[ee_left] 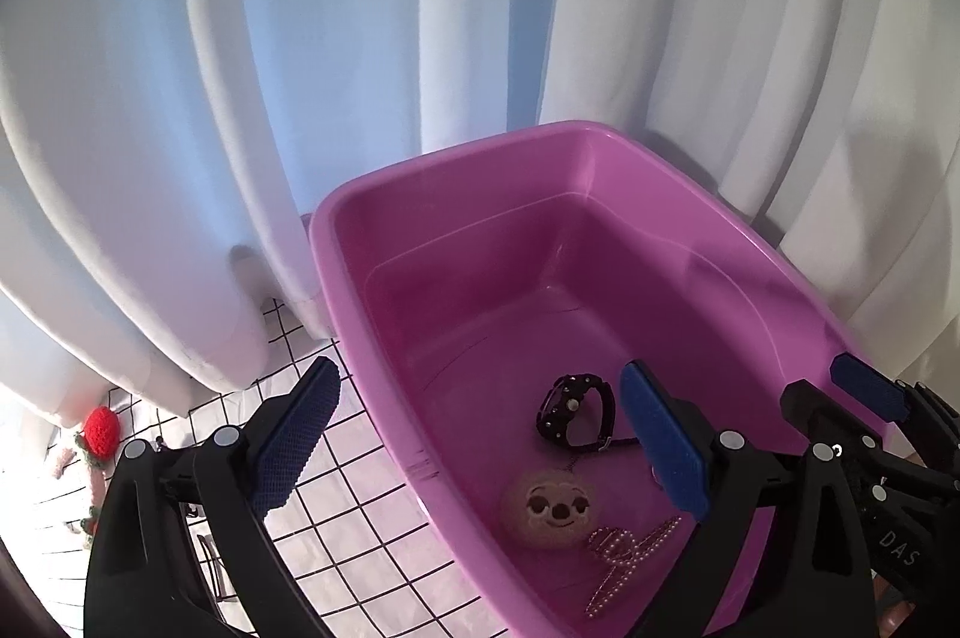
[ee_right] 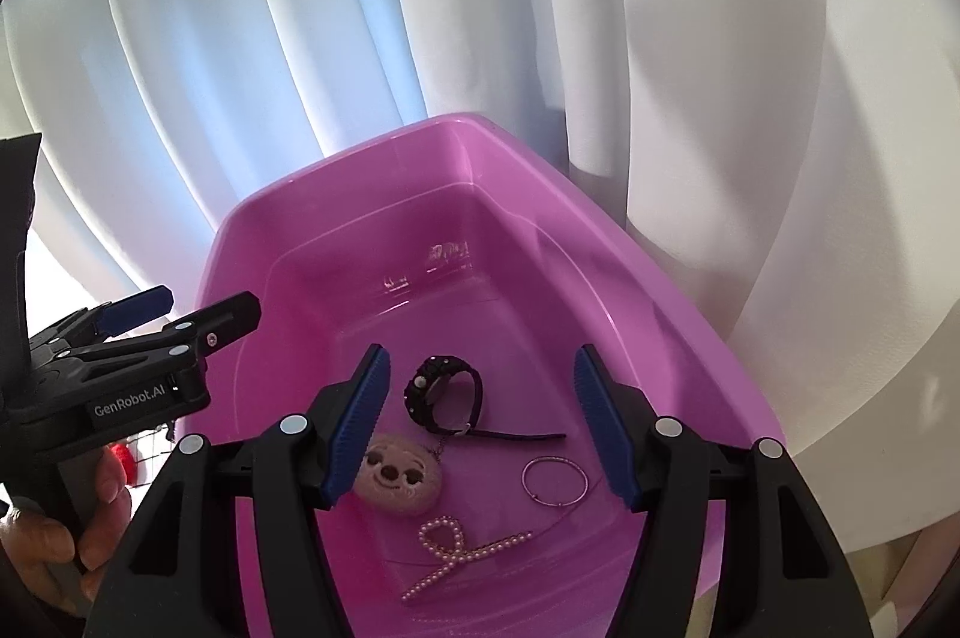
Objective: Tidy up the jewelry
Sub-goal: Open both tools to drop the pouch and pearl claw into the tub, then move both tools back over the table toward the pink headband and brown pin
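- Pink tub (ee_right: pixel 690 314): stands on the gridded table (ee_left: pixel 354 488) against the white curtain (ee_left: pixel 300 38); it serves as the collecting bin.
- Contents, all resting on the tub floor: black watch (ee_right: pixel 444 392), sloth-face charm (ee_right: pixel 399 479) just beside it, thin silver bangle (ee_right: pixel 555 480), and pearl bow clip (ee_right: pixel 456 554) nearest me.
- My left tongs (ee_left: pixel 480 449): spread wide, nothing between the pads; one finger hangs outside the tub over the table, the other over the tub.
- My right tongs (ee_right: pixel 480 428): parted and empty, poised above the watch and charm, touching neither.
- Progress, as I judge it: four pieces are binned and both tongs are released.
- Remaining: a red knitted item (ee_left: pixel 101 431) and some blurred bits lie on the table's far left; whether they belong to the task I cannot tell.
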### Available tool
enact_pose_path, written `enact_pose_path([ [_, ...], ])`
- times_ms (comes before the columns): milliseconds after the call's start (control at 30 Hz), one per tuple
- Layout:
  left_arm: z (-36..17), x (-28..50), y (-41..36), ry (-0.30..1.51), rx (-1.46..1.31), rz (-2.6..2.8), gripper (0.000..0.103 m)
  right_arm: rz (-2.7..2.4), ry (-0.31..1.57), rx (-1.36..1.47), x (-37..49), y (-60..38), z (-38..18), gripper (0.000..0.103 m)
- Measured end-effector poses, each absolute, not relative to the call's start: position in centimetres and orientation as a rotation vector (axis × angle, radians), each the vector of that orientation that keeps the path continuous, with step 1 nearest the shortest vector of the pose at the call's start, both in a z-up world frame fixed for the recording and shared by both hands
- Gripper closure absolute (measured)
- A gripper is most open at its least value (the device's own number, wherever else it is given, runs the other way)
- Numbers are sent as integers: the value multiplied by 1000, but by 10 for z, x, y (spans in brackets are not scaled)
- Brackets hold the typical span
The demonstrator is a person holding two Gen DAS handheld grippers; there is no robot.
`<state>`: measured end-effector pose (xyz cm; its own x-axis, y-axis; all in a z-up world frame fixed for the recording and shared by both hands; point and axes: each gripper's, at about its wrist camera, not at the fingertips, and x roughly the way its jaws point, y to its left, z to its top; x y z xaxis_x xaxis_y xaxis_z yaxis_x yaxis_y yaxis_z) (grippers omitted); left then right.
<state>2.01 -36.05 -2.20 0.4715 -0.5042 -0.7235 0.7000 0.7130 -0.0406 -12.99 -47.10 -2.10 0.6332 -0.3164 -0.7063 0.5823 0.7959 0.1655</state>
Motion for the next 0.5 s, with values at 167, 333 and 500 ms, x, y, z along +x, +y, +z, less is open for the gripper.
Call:
enact_pose_path([
  [167, -13, 21, -333, 775, 246, -712, 11, -512, 713, 399, -131, -458, -15, 42],
  [333, -12, 19, -296, 787, 214, -678, 10, -478, 719, 397, -130, -437, -12, 41],
  [500, -14, 18, -255, 810, 174, -638, 10, -437, 733, 377, -125, -409, -10, 41],
])
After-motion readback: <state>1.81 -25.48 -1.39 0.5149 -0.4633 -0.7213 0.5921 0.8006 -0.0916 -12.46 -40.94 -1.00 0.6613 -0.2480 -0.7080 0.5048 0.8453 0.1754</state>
